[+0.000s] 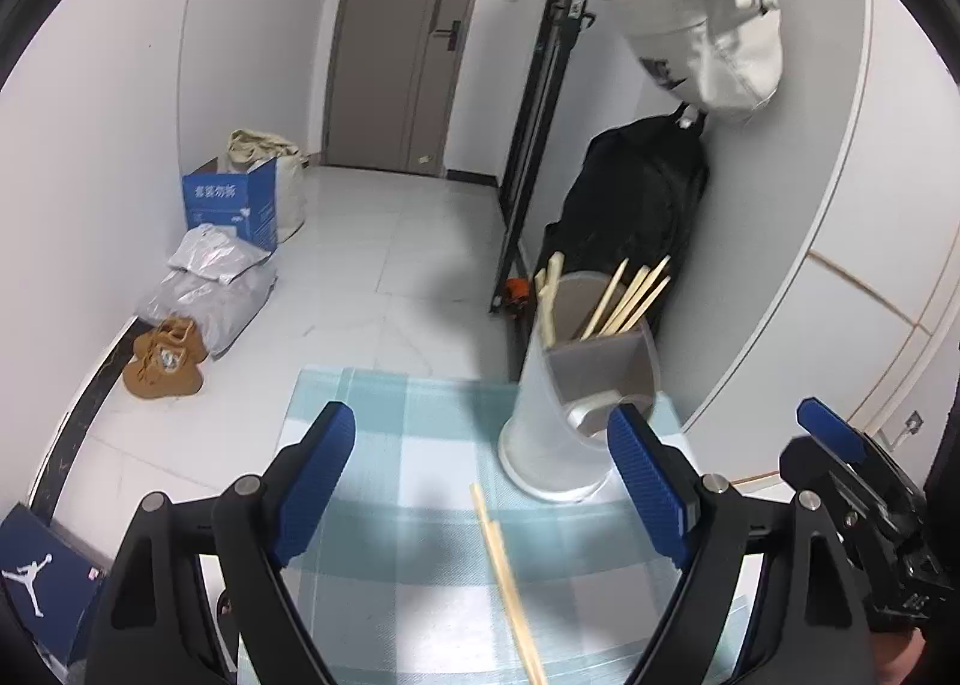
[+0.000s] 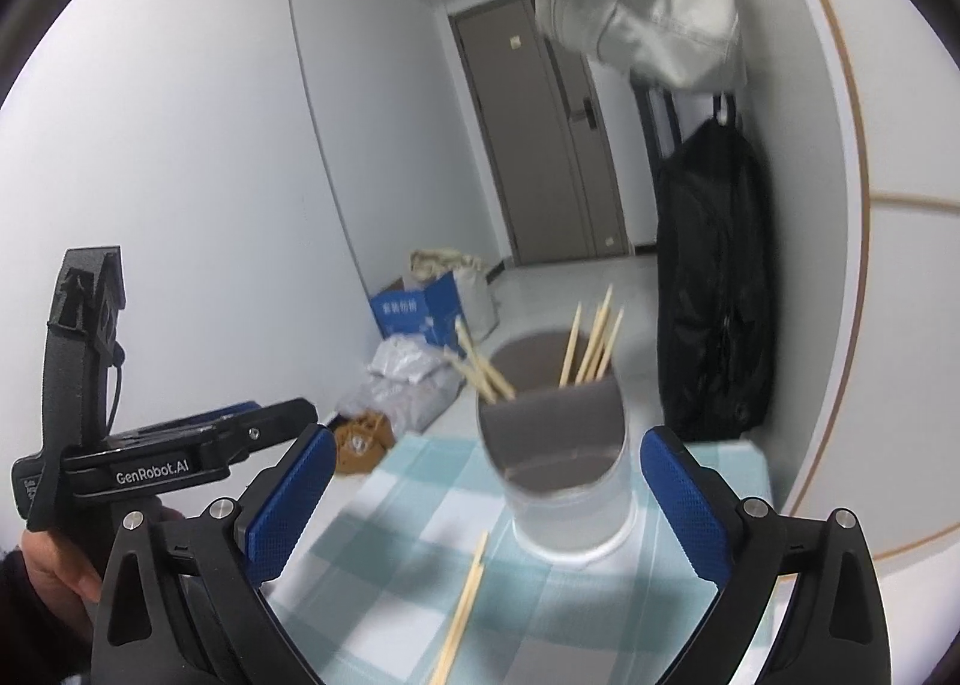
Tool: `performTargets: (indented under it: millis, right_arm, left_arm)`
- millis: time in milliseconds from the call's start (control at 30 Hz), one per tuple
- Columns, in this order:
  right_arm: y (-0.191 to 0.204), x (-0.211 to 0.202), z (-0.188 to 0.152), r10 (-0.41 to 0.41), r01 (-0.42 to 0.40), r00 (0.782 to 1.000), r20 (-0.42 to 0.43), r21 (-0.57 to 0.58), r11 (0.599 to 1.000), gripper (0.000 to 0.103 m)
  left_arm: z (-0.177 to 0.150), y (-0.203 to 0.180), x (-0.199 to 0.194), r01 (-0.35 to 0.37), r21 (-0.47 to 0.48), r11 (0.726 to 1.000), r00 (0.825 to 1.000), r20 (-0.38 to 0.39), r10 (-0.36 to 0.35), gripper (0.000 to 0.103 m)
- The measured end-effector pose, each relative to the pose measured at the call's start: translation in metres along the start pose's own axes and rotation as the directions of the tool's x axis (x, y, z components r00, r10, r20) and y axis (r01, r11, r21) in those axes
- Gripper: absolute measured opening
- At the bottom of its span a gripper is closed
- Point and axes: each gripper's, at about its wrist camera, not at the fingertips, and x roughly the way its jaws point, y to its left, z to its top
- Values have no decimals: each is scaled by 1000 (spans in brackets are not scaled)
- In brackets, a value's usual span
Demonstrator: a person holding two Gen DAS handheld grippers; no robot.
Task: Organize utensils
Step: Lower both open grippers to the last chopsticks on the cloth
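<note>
Both tongs released, nothing gripped: left tongs [image 1: 480, 481], right tongs [image 2: 486, 505]. Chopsticks [image 1: 507, 577] on table [image 1: 390, 427] before holder [image 1: 576, 385].

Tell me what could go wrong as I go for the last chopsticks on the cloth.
1. The chopsticks lie flat and close together on the checked cloth; open fingers may pinch fabric or catch only one stick.
2. The holder stands just beyond them, tall and near the table's far edge; a forward push could tip it.
3. The left gripper and right gripper sit close together and might collide.
</note>
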Motion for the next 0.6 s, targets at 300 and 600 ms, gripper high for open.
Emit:
performTargets:
  millis: [300,600]
  right_arm:
    - [0,32,-48,-20,18,984,-176,-13,1000,102]
    - [-1,79,-84,-28,30,919,-393,-1,1000,77]
  left_arm:
    - [-42,29,39,-33,-69,997,995,-94,26,83]
    - [-50,55,51,-96,-106,990,988,-134,82,83]
